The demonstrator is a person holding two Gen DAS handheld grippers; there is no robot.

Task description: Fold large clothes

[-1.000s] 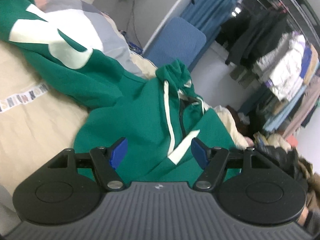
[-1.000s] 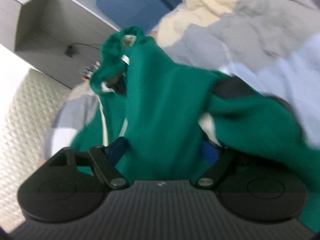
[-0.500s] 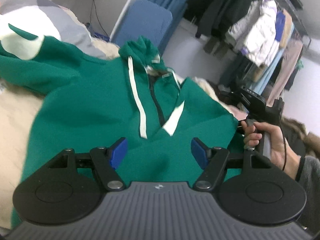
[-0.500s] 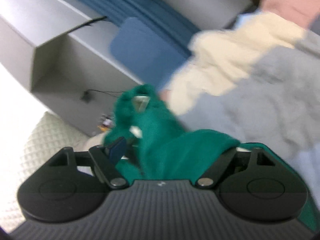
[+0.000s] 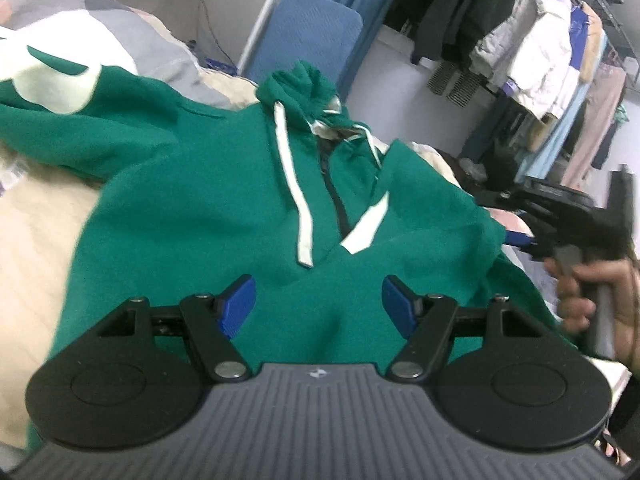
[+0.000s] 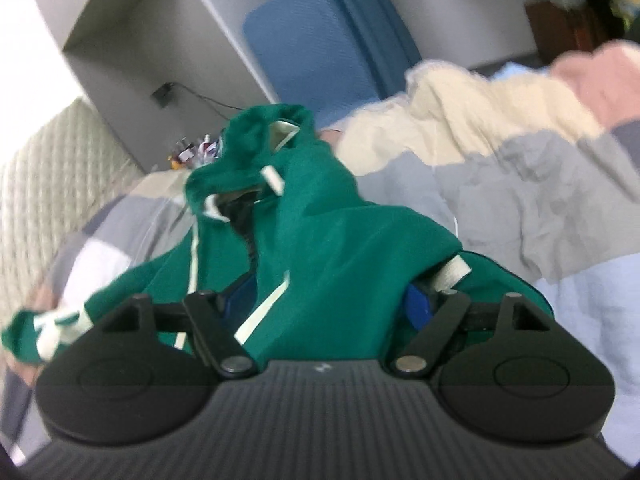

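Here the left gripper [image 5: 318,302] stands with its jaws wide over the lower front of the green hoodie [image 5: 208,208]; cloth lies between the blue pads [image 5: 236,304], but they do not press on it. The right gripper [image 6: 328,300] has a thick bunch of the same hoodie [image 6: 332,248] filling the space between its jaws, which stand fairly wide, and its pads are mostly covered by the cloth. From the left wrist view that gripper [image 5: 516,238] sits at the hoodie's right edge, held by a hand [image 5: 592,300].

The hoodie lies front up on the bed [image 5: 32,248], hood [image 5: 304,84] toward the far edge, white drawstrings [image 5: 296,184] running down its chest beside a dark zipper. One sleeve with a white patch [image 5: 52,84] stretches off toward the left side of the bed. Under it are a beige sheet and a grey, white and beige quilt [image 6: 520,184].

Beyond the bed's far edge stand a blue chair [image 5: 308,36], a blue curtain and a rack of hanging clothes [image 5: 540,48].
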